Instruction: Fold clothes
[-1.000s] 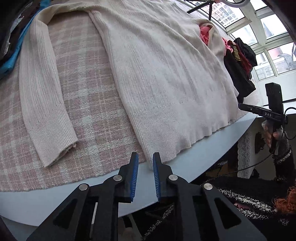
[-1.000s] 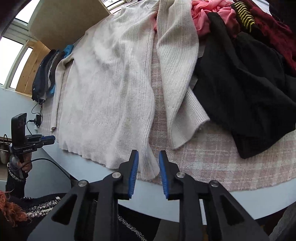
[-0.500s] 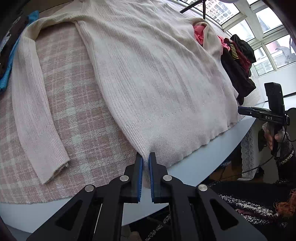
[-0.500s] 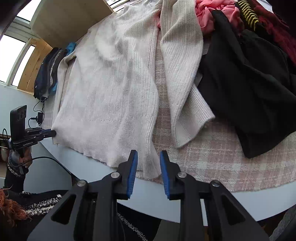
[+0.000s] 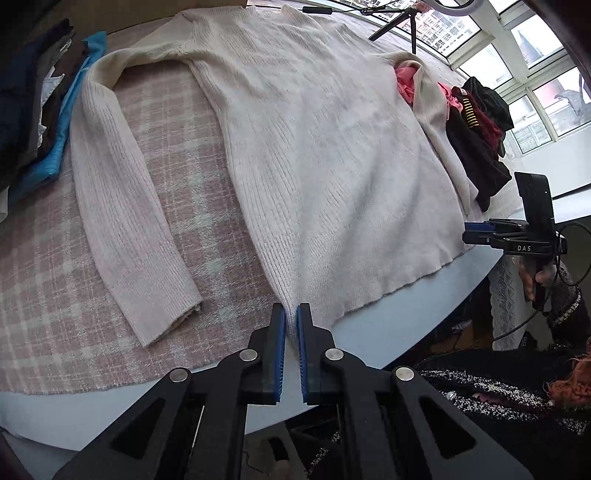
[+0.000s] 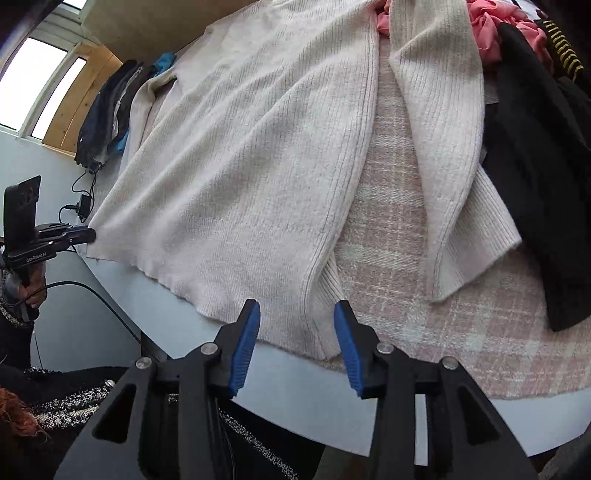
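Note:
A cream ribbed sweater [image 5: 325, 155] lies flat, front up, on a pink plaid cloth [image 5: 48, 280], its hem at the near table edge. My left gripper [image 5: 291, 314] is shut on the hem's left corner. In the right wrist view my right gripper [image 6: 297, 314] is open, its jaws either side of the sweater's [image 6: 251, 177] right hem corner. The left sleeve [image 5: 118, 206] lies straight beside the body. The right sleeve [image 6: 447, 155] lies beside the body, partly over a pink garment.
A pile of black, red and pink clothes [image 6: 535, 122] sits at the right of the table. Dark and blue clothes [image 5: 40, 110] are stacked at the far left. The pale table rim [image 5: 406, 314] runs along the front. A tripod [image 5: 402, 18] stands at the back.
My left gripper moved forward onto the hem corner and closed on it. My right gripper advanced to the other hem corner and opened wider around it.

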{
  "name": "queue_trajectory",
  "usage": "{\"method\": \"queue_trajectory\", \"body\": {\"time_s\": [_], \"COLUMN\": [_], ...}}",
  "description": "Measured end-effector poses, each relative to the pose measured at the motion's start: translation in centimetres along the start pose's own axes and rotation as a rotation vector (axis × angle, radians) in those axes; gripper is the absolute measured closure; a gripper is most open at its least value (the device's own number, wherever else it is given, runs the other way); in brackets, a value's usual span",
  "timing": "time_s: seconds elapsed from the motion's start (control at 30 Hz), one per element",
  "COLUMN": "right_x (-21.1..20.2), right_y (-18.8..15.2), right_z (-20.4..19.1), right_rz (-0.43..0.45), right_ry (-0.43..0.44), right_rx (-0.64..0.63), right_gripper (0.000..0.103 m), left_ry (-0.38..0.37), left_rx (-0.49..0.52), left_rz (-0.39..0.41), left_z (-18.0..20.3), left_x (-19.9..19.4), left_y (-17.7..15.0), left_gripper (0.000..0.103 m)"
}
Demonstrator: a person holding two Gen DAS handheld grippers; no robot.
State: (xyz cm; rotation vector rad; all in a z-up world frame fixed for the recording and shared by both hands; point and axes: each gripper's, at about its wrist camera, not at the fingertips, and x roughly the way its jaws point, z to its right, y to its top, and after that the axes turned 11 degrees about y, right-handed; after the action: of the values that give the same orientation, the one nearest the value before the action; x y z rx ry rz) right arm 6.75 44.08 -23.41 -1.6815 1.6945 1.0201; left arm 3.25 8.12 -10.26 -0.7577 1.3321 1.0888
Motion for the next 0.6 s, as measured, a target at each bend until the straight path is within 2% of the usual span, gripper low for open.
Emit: {"method": "queue_trajectory", "body": {"time_s": [0.03,0.07,0.1,0.17,0.23,0.3,0.33,0.37,0.43,0.47,0.6], "right_x": [0.0,0.1,0.2,0.0,-2.0,-5.7,-7.9,-9.9,-13.0,-13.4,-8.2], "right_y": [0.0,0.0,0.2,0.6,1.2,1.8,1.9,2.0,1.6,1.3,-0.6], "right_z": [-0.1,-0.2,-0.2,-0.2,-1.1,-2.0,-2.3,-2.5,-2.2,-1.7,0.8], "right_rz": [-0.001,-0.005,-0.021,-0.043,-0.037,0.020,0.055,0.090,0.151,0.158,0.079], "right_ry": [-0.004,-0.004,0.018,0.065,0.125,0.216,0.234,0.248,0.222,0.205,0.194], "right_rx": [-0.016,-0.029,-0.027,-0.024,-0.039,-0.027,-0.026,-0.024,-0.014,0.001,0.126], "right_gripper": [0.063,0.078,0.097,0.097,0.097,0.097,0.097,0.097,0.098,0.097,0.097], "left_ry": [0.000,-0.002,-0.004,-0.003,-0.014,-0.019,-0.011,-0.002,0.004,-0.005,0.004], "left_rx": [0.002,0.005,0.009,0.023,0.029,0.024,0.029,0.036,0.039,0.039,0.011], "left_rz": [-0.001,0.000,0.001,0.009,0.035,0.063,0.077,0.092,0.092,0.081,-0.007], "left_z": [0.2,0.2,0.0,0.0,-0.2,-0.6,-0.6,-0.6,-0.8,-0.8,-1.6], "left_x": [0.2,0.2,0.1,-0.5,-2.3,-4.8,-6.0,-7.2,-8.2,-7.9,-3.2], "left_y": [0.1,0.1,0.1,0.2,0.3,0.0,-0.2,-0.5,-1.2,-1.6,-2.4], "left_gripper": [0.097,0.097,0.097,0.098,0.097,0.101,0.101,0.103,0.103,0.103,0.103]}}
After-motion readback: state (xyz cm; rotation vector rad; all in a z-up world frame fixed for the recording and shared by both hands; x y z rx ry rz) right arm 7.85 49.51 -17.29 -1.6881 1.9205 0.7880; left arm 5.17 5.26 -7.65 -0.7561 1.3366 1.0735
